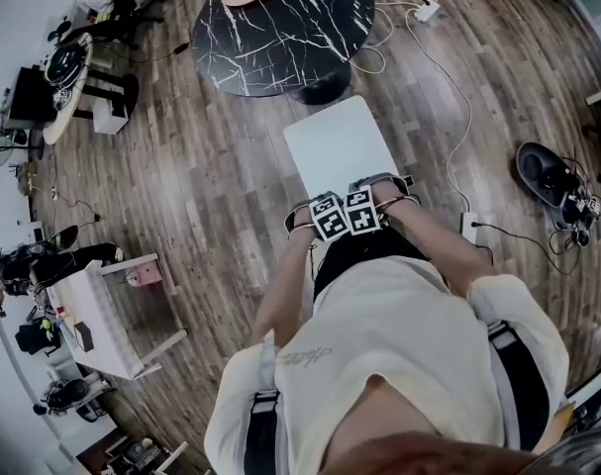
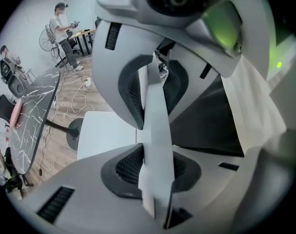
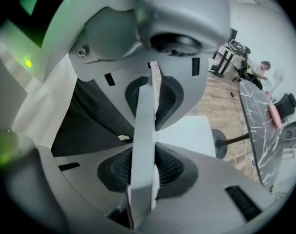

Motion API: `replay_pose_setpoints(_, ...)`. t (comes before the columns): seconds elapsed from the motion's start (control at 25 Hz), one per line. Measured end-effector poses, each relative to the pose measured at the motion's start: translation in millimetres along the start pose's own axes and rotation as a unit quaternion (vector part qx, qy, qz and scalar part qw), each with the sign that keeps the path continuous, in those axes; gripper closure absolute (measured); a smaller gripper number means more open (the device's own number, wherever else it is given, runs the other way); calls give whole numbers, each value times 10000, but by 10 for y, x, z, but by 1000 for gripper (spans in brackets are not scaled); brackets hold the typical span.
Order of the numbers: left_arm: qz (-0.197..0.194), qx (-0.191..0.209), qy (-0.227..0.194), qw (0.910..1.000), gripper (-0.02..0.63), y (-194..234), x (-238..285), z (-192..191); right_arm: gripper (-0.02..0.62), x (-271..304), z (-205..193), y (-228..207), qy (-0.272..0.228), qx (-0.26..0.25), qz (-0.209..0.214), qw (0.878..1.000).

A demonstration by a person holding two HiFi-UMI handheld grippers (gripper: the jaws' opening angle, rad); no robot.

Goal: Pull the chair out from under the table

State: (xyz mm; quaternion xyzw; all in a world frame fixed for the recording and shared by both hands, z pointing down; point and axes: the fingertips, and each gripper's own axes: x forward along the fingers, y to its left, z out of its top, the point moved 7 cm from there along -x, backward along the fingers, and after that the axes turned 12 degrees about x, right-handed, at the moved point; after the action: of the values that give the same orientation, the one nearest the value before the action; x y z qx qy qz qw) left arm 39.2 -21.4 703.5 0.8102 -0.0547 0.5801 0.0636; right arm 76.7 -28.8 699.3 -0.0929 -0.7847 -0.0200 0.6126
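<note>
The white chair [image 1: 338,144] stands on the wood floor, its seat a little short of the black marble round table [image 1: 280,23]. Both grippers point steeply down at the top edge of its thin white backrest, side by side. In the left gripper view the left gripper [image 2: 152,126] is shut on the white backrest panel [image 2: 156,106], with the seat [image 2: 104,130] below. The right gripper [image 3: 145,130] is likewise shut on the backrest [image 3: 144,116], above the seat [image 3: 187,133]. In the head view only their marker cubes show, left gripper [image 1: 327,206] and right gripper [image 1: 359,198].
The table's pedestal base [image 1: 320,89] sits just beyond the seat. A cable and power strip [image 1: 427,10] lie on the floor to the right, and a black object [image 1: 548,176] further right. A small white table [image 1: 102,315] stands at the left. People sit in the background [image 2: 65,28].
</note>
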Motion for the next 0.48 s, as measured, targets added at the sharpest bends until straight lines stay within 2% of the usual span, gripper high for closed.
replay_pose_setpoints(0.48, -84, -48, -63, 9999, 514, -406, 37, 62, 508, 13, -68, 405, 90, -60, 126, 9999)
